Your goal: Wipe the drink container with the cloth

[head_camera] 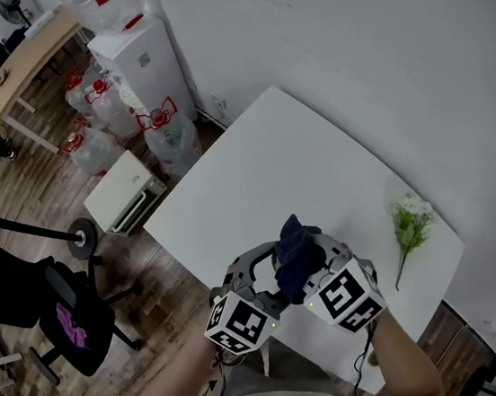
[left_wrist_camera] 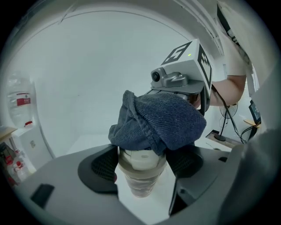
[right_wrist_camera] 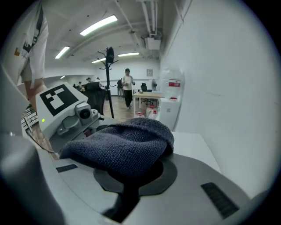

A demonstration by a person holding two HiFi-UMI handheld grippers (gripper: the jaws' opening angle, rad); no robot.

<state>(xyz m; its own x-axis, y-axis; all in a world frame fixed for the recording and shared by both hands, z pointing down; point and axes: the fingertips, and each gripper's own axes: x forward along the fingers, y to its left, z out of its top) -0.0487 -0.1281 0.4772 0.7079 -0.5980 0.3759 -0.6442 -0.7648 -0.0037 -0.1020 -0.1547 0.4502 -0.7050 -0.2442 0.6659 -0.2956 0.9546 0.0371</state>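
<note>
The left gripper [left_wrist_camera: 144, 162] was open wide around the cup [left_wrist_camera: 140, 180] on the table [head_camera: 262, 163]. The right gripper [right_wrist_camera: 128, 183] pinched the cloth [right_wrist_camera: 123, 149] on its lid. A hard push could have tipped the loose cup.

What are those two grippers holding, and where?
The right gripper pinches the dark blue cloth by a lower fold. The clear plastic lidded cup sits between the left gripper's jaws; grip unclear.

the cloth [left_wrist_camera: 158, 121] is dark blue, thick and rough-ribbed. the drink container [left_wrist_camera: 141, 178] is cloudy smooth plastic with a white matt lid [left_wrist_camera: 141, 159]. the left gripper [left_wrist_camera: 142, 163] is matt grey plastic, its pads [left_wrist_camera: 104, 166] black and finely textured. the table [head_camera: 263, 172] is smooth matt white.
</note>
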